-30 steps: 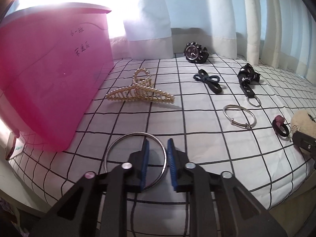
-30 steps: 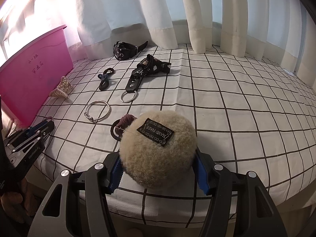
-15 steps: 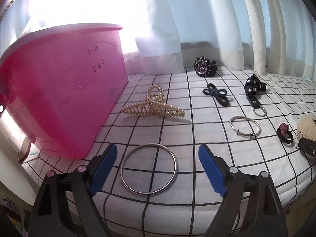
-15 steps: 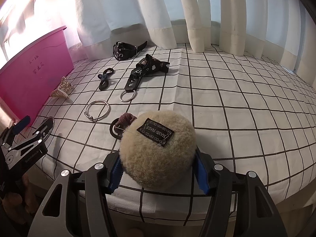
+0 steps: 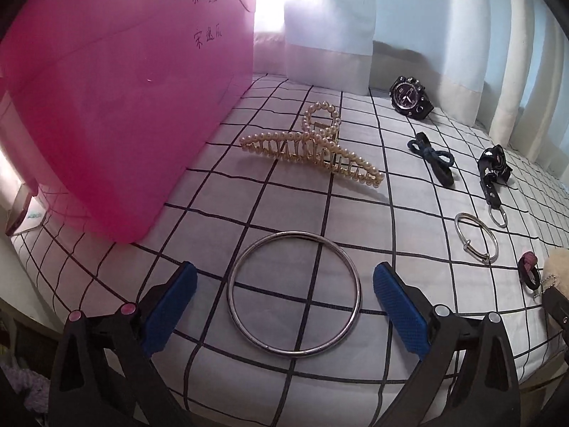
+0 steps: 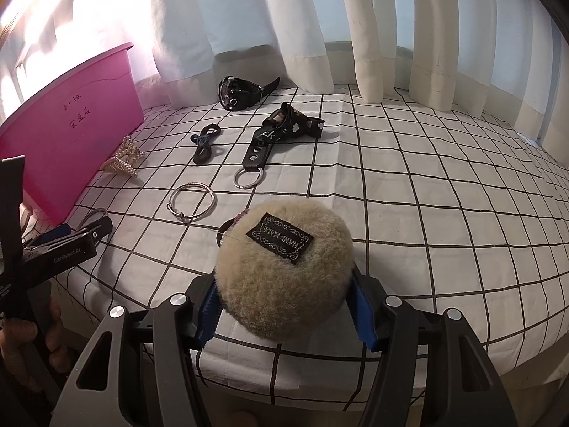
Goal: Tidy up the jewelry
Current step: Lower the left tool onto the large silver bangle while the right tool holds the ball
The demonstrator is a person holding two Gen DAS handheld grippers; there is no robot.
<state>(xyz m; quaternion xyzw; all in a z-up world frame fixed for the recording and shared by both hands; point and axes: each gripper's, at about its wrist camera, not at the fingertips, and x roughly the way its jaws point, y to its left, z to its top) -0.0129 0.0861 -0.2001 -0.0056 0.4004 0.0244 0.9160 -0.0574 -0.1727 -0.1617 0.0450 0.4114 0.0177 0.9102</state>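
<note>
Left tool [image 5: 284, 306] opening, jaws spread wide either side of a silver bangle [image 5: 294, 293] lying flat on the checked surface [image 5: 409, 220]; right tool [image 6: 284, 315] pinching a fluffy beige pompom [image 6: 284, 274]

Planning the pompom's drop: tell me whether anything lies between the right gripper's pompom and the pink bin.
Yes. Between the pompom in the right gripper and the pink bin lie a hair tie, a small bangle and the left gripper; lifting over them should clear.
</note>
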